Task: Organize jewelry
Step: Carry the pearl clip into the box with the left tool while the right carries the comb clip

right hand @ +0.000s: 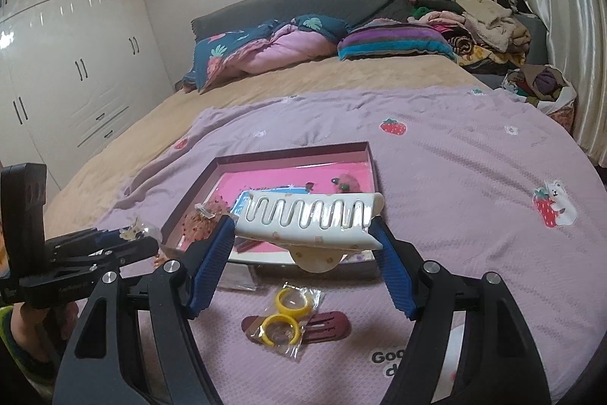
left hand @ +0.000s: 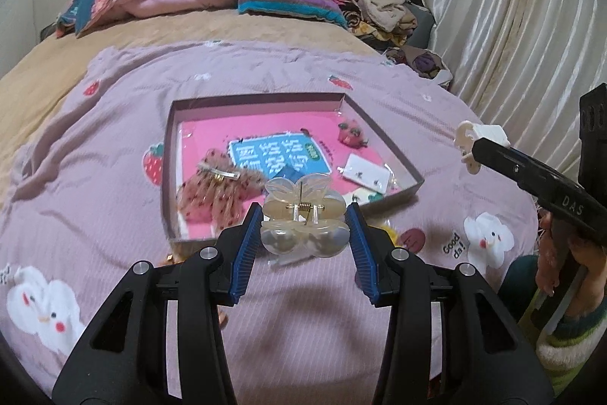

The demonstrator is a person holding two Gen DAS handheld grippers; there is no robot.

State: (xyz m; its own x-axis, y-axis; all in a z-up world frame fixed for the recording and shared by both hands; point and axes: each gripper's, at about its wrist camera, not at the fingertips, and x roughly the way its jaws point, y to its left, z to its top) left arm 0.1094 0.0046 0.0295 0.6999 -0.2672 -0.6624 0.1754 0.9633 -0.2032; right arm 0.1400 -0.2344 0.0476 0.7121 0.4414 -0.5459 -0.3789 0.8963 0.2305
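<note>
left gripper [left hand: 303,221]: fingers clamp translucent butterfly claw clip [left hand: 302,211], poised at the box's 6 o'clock rim | right gripper [right hand: 303,234]: pinches white banana clip [right hand: 309,217] above shallow pink-lined box [right hand: 370,158] | risk: smooth curved plastic may squirt free; both drops converging could collide; yellow rings [right hand: 282,315] remain at 6 o'clock on blanket [right hand: 455,177]

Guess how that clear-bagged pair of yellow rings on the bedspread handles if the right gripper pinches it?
The clear bag holding two yellow plastic rings probably weighs little. Its crinkled glossy film looks floppy and slippery, so pads may grab film while the rings slide inside. It partly overlaps the dark red flat hair clip, which might get dragged. The right gripper is already shut on the white long hair claw.
</note>
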